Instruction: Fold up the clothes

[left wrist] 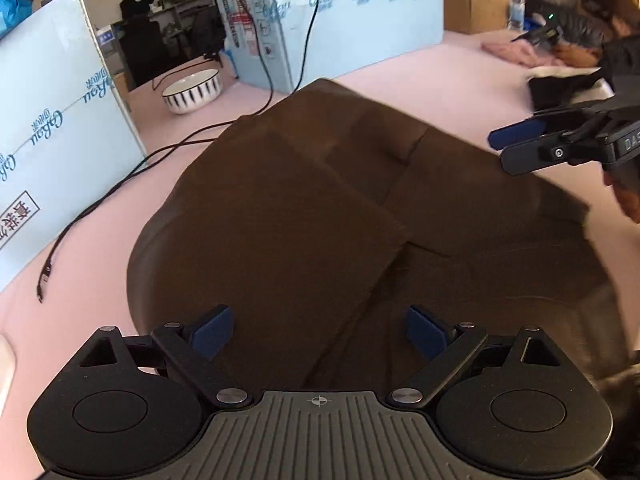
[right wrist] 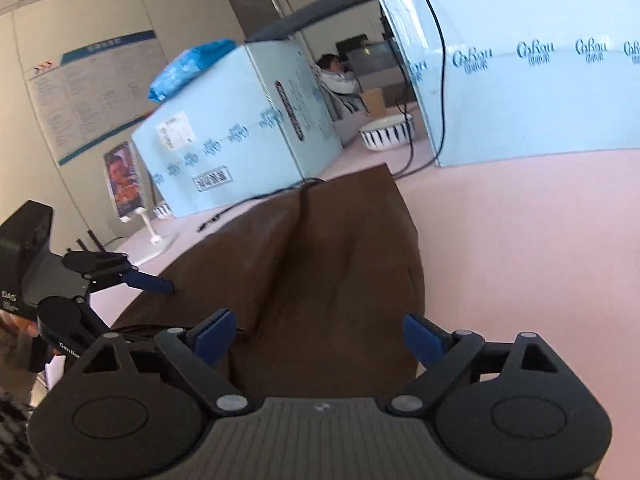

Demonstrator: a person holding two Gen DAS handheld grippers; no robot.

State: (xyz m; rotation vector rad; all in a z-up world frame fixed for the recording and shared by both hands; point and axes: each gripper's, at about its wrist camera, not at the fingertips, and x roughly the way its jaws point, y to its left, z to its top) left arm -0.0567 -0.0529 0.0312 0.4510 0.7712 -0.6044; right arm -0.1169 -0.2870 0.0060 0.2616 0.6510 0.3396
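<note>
A dark brown garment (left wrist: 320, 220) lies partly folded on the pink table (left wrist: 440, 76). It also shows in the right wrist view (right wrist: 340, 264). My left gripper (left wrist: 320, 332) is open and empty above the garment's near edge. My right gripper (right wrist: 320, 338) is open and empty over the garment's near end. The right gripper also shows in the left wrist view (left wrist: 516, 148) at the garment's right side. The left gripper also shows in the right wrist view (right wrist: 160, 284) at the garment's left side.
Light blue boxes (left wrist: 48, 132) (right wrist: 540, 64) stand along the table's far side. A striped white bowl (left wrist: 192, 92) sits between them. Black cables (left wrist: 120, 184) trail across the table at left. Another person with pink and dark clothes (left wrist: 520, 52) is at far right.
</note>
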